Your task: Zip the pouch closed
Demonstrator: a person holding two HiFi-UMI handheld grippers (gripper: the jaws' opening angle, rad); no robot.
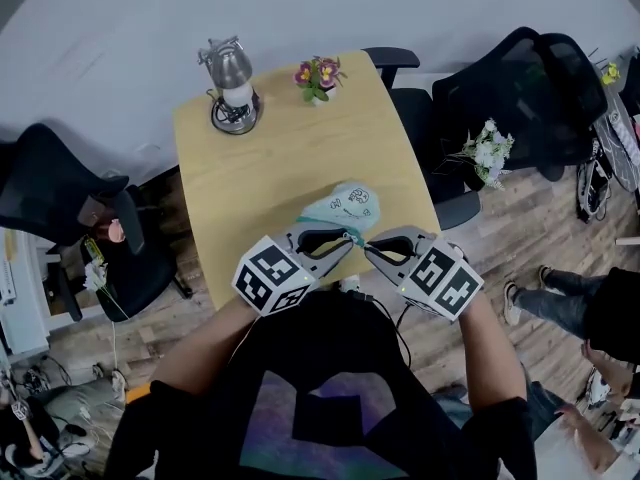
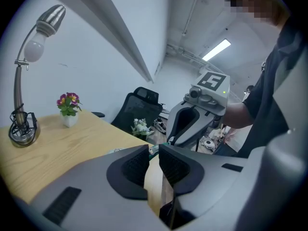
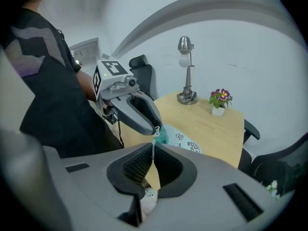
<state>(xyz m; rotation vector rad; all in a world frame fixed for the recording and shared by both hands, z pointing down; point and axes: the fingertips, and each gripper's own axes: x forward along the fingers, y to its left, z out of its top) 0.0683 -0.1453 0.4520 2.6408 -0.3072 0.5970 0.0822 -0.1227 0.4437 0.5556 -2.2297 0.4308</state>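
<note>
Table's [image 1: 270, 168] near edge: right gripper [image 1: 368, 246] clenched on thin zipper pull [image 3: 153, 146]. Left gripper [image 1: 347, 238] just beside it, jaw tips nipping teal end of pouch [image 1: 345, 206]. Pouch lies on table, just in from near edge. Table's far edge: flower pot [image 1: 318, 76], desk lamp [image 1: 232, 88].

No words or numbers can be read; small prints on the pouch [image 1: 345, 208] are too blurred.
</note>
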